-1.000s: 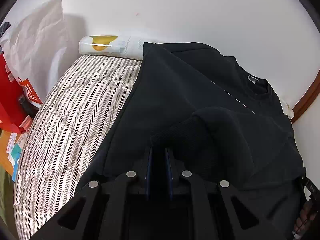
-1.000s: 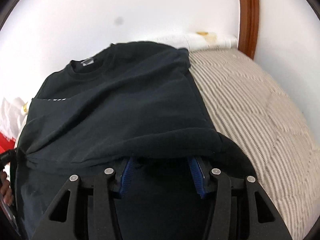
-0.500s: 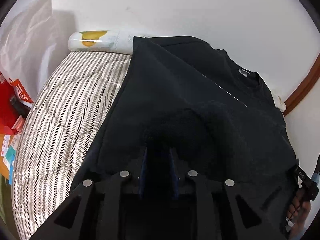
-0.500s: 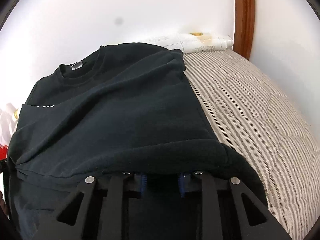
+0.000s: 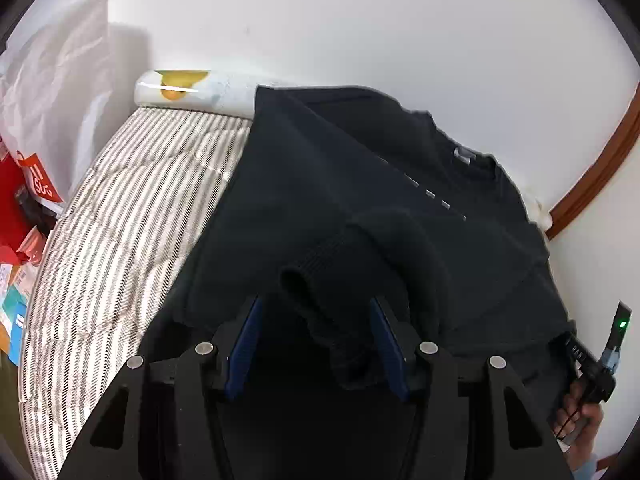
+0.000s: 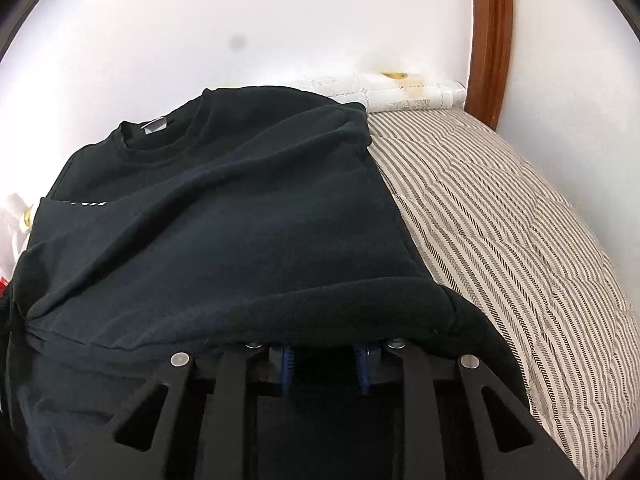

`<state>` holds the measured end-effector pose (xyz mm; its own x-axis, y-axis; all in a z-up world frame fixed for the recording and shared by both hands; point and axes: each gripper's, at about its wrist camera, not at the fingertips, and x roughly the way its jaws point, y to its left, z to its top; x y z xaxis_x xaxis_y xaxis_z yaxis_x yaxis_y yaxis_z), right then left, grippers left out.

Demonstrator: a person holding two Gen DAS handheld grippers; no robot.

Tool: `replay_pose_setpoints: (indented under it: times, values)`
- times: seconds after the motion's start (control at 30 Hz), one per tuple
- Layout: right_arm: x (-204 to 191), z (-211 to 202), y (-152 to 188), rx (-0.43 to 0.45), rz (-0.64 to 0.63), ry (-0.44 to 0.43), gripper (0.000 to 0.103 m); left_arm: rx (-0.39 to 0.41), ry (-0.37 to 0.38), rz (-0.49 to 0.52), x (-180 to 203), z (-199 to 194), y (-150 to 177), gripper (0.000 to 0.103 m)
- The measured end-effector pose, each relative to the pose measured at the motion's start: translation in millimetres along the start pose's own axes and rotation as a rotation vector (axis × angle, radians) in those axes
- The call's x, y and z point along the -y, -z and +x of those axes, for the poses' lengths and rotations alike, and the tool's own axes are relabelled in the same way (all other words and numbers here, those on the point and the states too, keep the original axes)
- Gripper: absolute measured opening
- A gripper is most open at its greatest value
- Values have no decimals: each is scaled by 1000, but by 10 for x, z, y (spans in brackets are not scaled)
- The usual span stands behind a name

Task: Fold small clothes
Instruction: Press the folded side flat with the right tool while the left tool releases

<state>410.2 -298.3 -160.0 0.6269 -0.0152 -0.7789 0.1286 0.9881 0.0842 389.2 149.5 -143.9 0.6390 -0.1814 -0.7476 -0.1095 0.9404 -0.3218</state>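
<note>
A black sweatshirt (image 5: 320,184) lies on the striped bed, collar toward the wall, sides folded in. It also shows in the right wrist view (image 6: 224,216). My left gripper (image 5: 314,320) is open; the ribbed cuff of a sleeve (image 5: 320,280) lies loose between its blue pads. My right gripper (image 6: 324,354) is open, and its fingertips are hidden under the sweatshirt's bottom hem (image 6: 320,308). The right gripper also shows at the right edge of the left wrist view (image 5: 592,364).
The striped bed cover (image 5: 120,240) lies bare left of the sweatshirt, and right of it in the right wrist view (image 6: 500,208). A white roll with a yellow print (image 5: 188,88) lies along the wall. Red packages (image 5: 20,208) sit off the bed's left edge. A brown wooden frame (image 6: 490,40) rises at the right.
My left gripper has opened and let go of the sleeve cuff. My right gripper narrowed half a second ago and has now widened again under the hem.
</note>
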Motion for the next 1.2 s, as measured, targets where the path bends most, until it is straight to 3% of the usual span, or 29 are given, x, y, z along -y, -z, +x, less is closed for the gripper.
replay_pose_setpoints:
  times: [0.07,0.23,0.37,0.53,0.6,0.67,0.7,0.83,1.07,1.2]
  values:
    - [4,-1,0,0,3,-4,24,42,52,-43,-74,-118,-24,52]
    - [-3,-8,4,4,-2,2,24,38,37,-13,-37,-160,-37,52]
    - [6,-13,12,6,-4,0,24,-26,-33,10,41,78,12,52]
    - [10,-11,23,8,0,-1,23,-15,-123,79,148,256,75,51]
    - [-13,-8,24,14,-13,5,19,-4,-136,99,199,296,82,25]
    - [-18,-17,18,21,-29,5,16,15,-161,124,245,310,66,14]
    - [-18,-17,18,21,-29,5,13,24,-158,134,255,292,44,12]
    - [101,-101,26,51,-8,17,10,143,-179,145,157,-5,-86,12]
    - [6,-21,22,27,-59,82,10,63,-202,95,-78,213,-111,13]
    - [18,-70,36,8,-91,95,12,54,-248,133,2,206,-110,21]
